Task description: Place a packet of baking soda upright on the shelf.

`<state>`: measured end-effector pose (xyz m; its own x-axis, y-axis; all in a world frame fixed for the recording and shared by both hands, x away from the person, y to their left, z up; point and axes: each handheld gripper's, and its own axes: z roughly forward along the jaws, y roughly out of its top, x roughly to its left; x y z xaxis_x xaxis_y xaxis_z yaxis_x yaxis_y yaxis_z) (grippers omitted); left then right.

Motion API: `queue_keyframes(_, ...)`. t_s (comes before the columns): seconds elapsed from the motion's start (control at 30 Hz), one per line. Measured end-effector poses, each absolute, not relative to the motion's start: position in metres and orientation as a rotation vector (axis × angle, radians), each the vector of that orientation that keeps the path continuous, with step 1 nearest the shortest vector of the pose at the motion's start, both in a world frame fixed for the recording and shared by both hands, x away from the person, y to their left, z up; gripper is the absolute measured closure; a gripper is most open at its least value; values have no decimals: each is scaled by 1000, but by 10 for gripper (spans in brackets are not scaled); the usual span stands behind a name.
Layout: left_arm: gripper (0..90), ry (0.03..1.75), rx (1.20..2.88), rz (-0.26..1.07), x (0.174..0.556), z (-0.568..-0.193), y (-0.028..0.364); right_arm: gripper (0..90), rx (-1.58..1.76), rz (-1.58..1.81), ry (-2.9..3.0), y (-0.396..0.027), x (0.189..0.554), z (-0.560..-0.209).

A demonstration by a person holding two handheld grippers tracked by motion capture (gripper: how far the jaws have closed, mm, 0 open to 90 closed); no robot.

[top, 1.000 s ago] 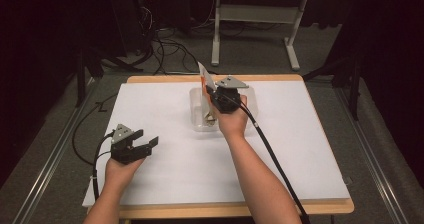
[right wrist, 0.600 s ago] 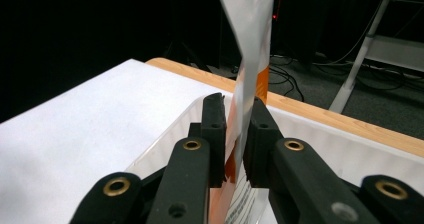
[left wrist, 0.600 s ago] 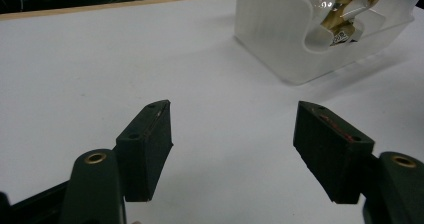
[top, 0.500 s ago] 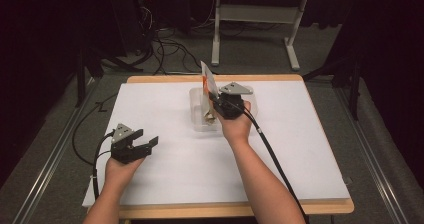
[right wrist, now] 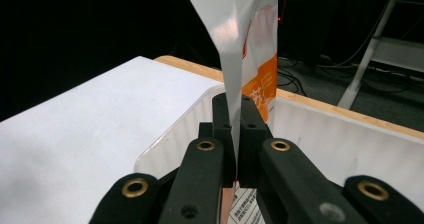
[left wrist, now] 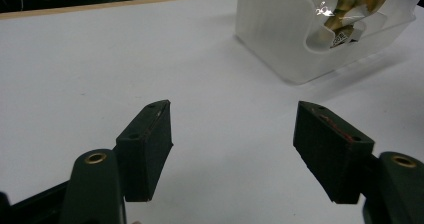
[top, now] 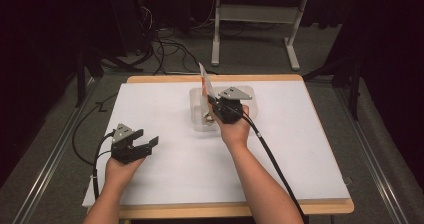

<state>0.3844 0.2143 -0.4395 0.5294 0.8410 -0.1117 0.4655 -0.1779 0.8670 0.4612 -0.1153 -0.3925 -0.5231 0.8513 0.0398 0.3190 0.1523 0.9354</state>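
Pinching orange-white packet (right wrist: 250, 44) w/ your right gripper (right wrist: 235, 134), jaws clenched, above clear bin (top: 250, 115) at 12 o'clock; left gripper (left wrist: 232, 149) released, 8 o'clock

- The packet (right wrist: 247, 39) was silvery white with an orange panel.
- The bin (top: 197, 115) was translucent white.
- The table (top: 310, 149) was white, edged in pale wood.
- Both grippers' jaws were black.
- The floor (top: 330, 49) was grey.
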Motion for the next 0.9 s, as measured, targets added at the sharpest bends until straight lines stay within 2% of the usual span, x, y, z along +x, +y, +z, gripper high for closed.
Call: queue_keyframes(0.9,323,1087,1819,497,384,-440,214,879,1183,1388,1943,-120,461,-414)
